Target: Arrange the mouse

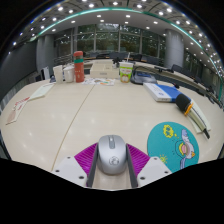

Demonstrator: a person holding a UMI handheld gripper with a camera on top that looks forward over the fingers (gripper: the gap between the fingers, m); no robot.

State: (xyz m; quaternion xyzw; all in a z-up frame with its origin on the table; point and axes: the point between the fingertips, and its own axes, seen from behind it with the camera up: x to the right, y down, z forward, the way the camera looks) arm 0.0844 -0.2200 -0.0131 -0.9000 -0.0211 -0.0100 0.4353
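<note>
The gripper (111, 172) sits nearest the camera, its two pale fingers reaching forward over a cream-coloured tabletop (60, 125). The magenta pads (86, 155) on the fingers' inner faces flank a grey and silver computer mouse (111, 153), which lies between them with its scroll wheel facing away from the camera. The pads lie right against the mouse's sides, so the gripper appears closed on it, though whether the mouse is lifted or rests on the tabletop cannot be told.

Just to the right of the mouse, on the tabletop, lies a round turquoise mouse mat (174, 142) printed with a cartoon figure. The mouse is beside the mat, not on it.

Beyond the mat, farther right, lies a dark brush-like object with a yellow band (188, 107), and behind it a blue and white book or box (162, 92).

Toward the far edge of the tabletop stand an orange-red bottle (79, 66), some pale cartons (62, 73) to its left, a low white box (103, 70) and a cup with a green band (125, 71). On the left side, a sheet of paper (40, 92) lies flat.

Past the tabletop opens a large office hall with pillars and rows of ceiling lights (100, 12).
</note>
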